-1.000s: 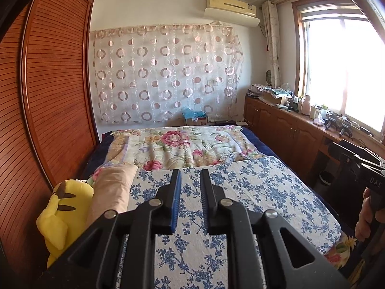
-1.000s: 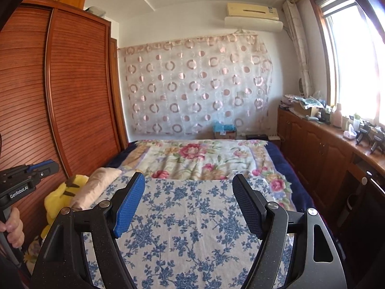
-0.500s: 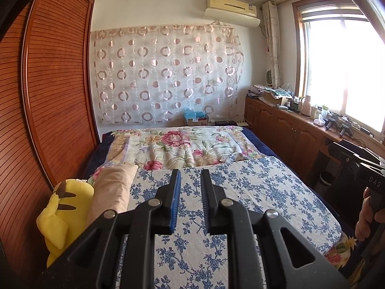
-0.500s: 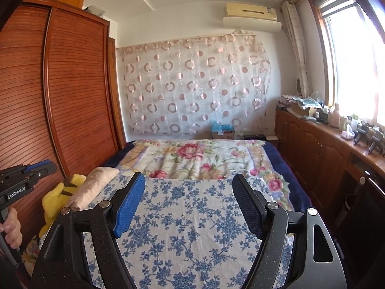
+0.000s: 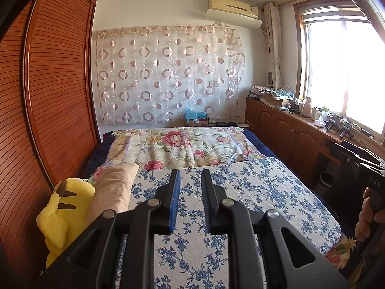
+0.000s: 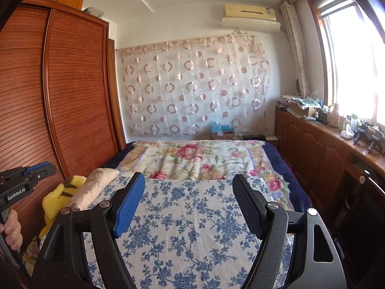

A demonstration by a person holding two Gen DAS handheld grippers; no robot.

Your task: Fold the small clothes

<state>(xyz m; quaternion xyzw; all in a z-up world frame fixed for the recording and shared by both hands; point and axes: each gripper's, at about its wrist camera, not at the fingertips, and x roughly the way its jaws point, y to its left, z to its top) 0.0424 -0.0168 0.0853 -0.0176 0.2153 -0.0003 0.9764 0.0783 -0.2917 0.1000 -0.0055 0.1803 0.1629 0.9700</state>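
Your left gripper (image 5: 190,172) hangs above the near part of the bed, its jaws a narrow slit apart with nothing between them, only the blue-flowered cover (image 5: 252,192) showing through the gap. Your right gripper (image 6: 188,175) stands wide open and empty over the same cover, and each wrist view catches the other tool at its edge, gripped in your hand (image 6: 10,228). Neither view shows a small garment, so where the clothes lie relative to either gripper cannot be told. The left gripper's fingers are matt black; one carries a ribbed blue pad and the other a dark toothed one. The right gripper's pads are broad, oblong and finely dimpled, one blue and one black. The cover under them is a flat, lightly textured white cloth printed with blue sprigs. Beyond its far edge lies a softer, rumpled quilt (image 5: 182,147) with large pink flowers on cream. On the wardrobe side a smooth beige pillow (image 5: 110,187) leans against a plump yellow plush toy (image 5: 60,207). The wardrobe (image 5: 55,96) is reddish wood with fine horizontal slats, and a sheer curtain (image 5: 166,72) patterned with rings and discs covers the far wall. Against the earlier frames almost nothing differs: both grippers sit where they were, the left slit looks the same width, the right jaws are equally wide, and the bedding has not shifted.
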